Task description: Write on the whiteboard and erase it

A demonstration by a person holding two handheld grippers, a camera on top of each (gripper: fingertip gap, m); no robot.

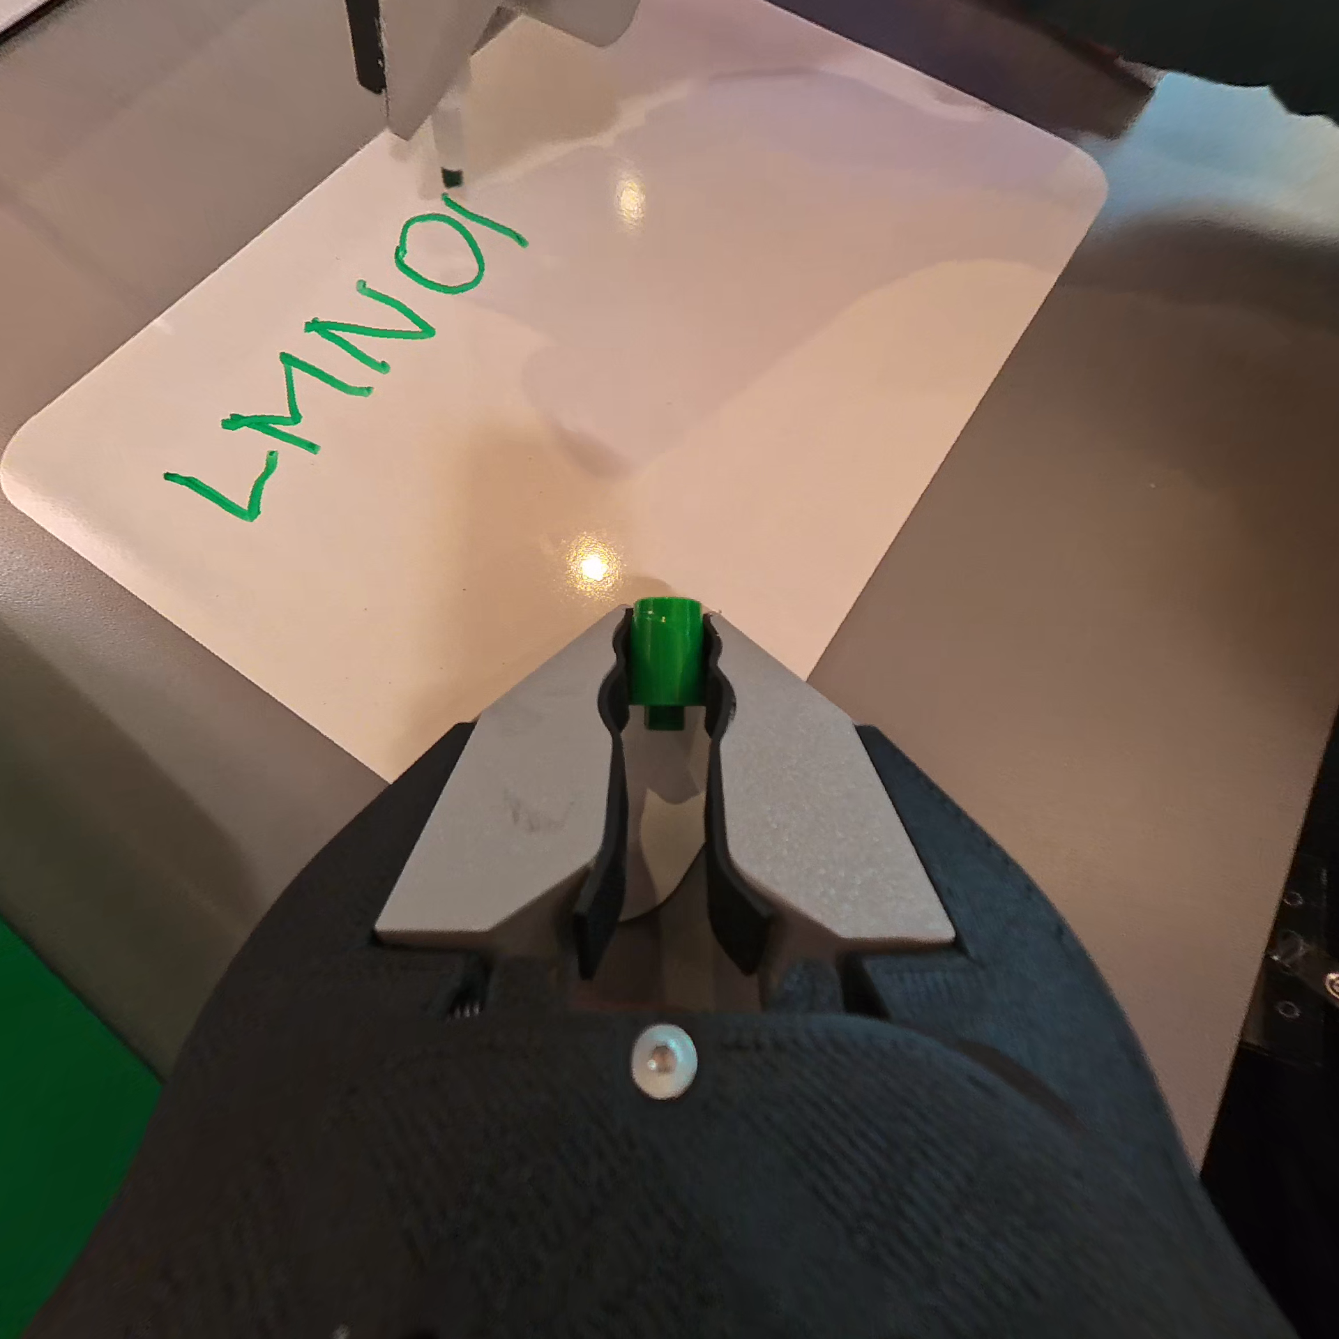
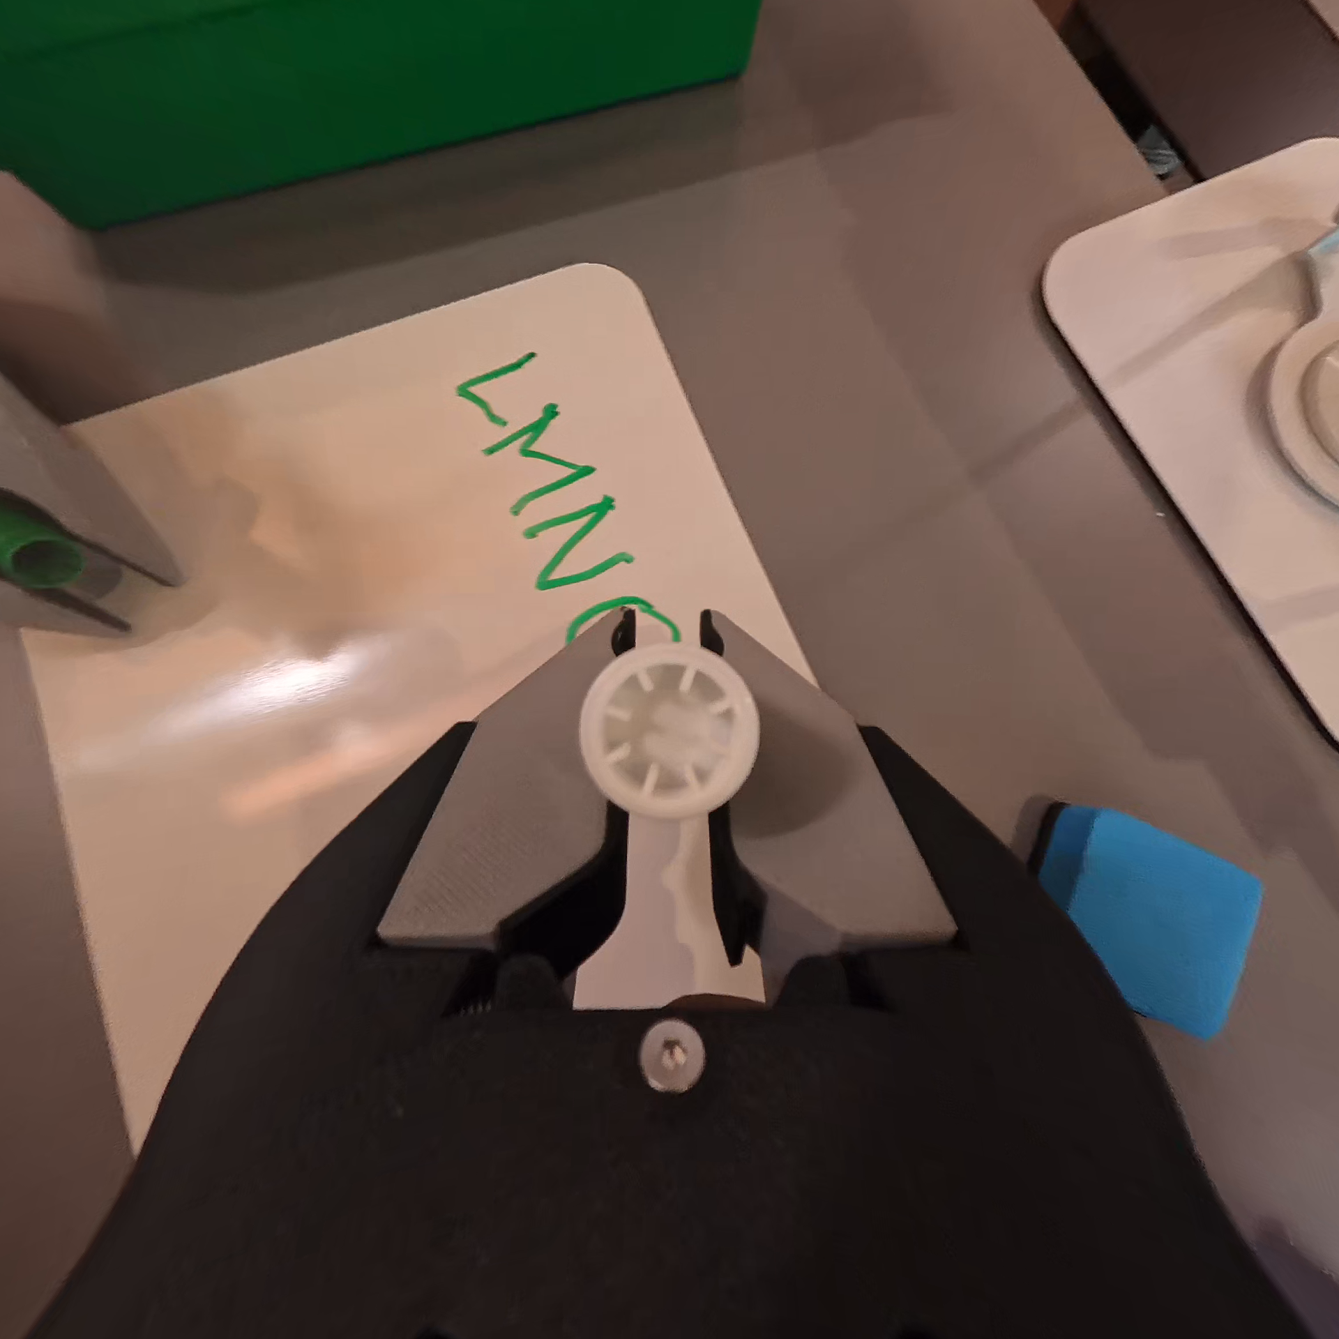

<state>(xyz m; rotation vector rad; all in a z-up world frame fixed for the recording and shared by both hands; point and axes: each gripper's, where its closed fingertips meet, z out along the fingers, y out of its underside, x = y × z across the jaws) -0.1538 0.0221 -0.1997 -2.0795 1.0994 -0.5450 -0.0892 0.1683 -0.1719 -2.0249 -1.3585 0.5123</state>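
Whiteboard (image 1: 724,377): white, glossy, round-cornered sheet lying flat on a grey table (image 1: 1087,652); ceiling lights glare off its surface. Green handwriting (image 1: 348,362) runs in one line along the board's far edge as seen in the left wrist view, several strokes long. Marker (image 2: 670,732): white barrel, seen end-on in the right wrist view as a round ribbed cap end; its green tip (image 1: 452,177) meets the board at the last stroke of the writing. Right gripper (image 2: 666,623): grey fingers with black pads closed narrowly around the marker barrel, held steeply above the board, over the end of the writing. Marker cap (image 1: 666,652): green, short, open tube; pinched between the pads of the left gripper (image 1: 670,616), which is closed narrowly on it. Left gripper hangs over the board's near edge, on the side opposite the writing; whether it or the cap touches the board cannot be told. Eraser (image 2: 1152,920): blue block with a dark underside, lying on the table just off the board's edge, beside the right gripper. Green box (image 2: 362,94): on the table beyond the board's short end nearest the first stroke of writing, apart from the board. Second white board (image 2: 1159,377): round-cornered, on the table well apart from the whiteboard, carrying a pale rounded object at the picture's edge, too cropped to identify.
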